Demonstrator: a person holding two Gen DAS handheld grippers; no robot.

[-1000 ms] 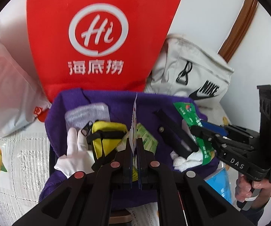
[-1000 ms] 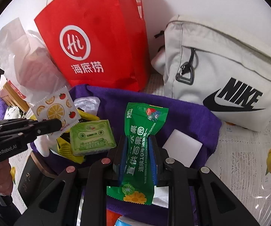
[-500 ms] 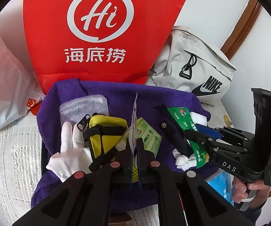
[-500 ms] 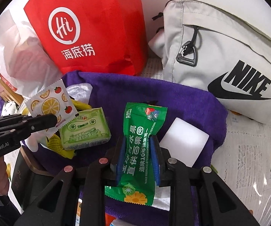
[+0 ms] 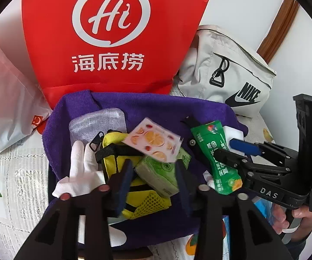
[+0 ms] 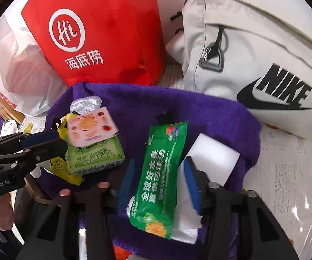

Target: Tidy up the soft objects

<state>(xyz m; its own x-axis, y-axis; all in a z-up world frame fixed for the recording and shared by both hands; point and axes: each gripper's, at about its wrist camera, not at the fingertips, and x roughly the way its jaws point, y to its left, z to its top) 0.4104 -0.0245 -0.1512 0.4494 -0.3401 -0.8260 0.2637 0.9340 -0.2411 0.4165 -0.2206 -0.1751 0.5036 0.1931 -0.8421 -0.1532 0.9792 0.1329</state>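
Observation:
A purple towel (image 5: 160,108) lines a container (image 6: 210,112). My left gripper (image 5: 153,175) is open; the fruit-print sachet (image 5: 153,143) lies loose on the green tissue pack (image 5: 158,173), also seen in the right wrist view (image 6: 90,127). My right gripper (image 6: 158,184) is open; the green snack packet (image 6: 162,173) lies between its fingers on the towel, also seen from the left wrist (image 5: 216,153). A yellow pouch (image 5: 121,151), a white glove (image 5: 82,169), a clear packet (image 5: 97,123) and a white sponge block (image 6: 212,162) lie in the towel too.
A red Hi bag (image 5: 112,32) stands behind the towel, a cream Nike bag (image 6: 253,54) to its right, a white plastic bag (image 5: 2,86) to its left. A fruit-print cloth (image 6: 290,173) covers the surface around.
Both grippers opened. The sachet dropped flat onto the tissue pack, and the green snack packet came loose onto the towel. Both grippers moved closer to the towel.

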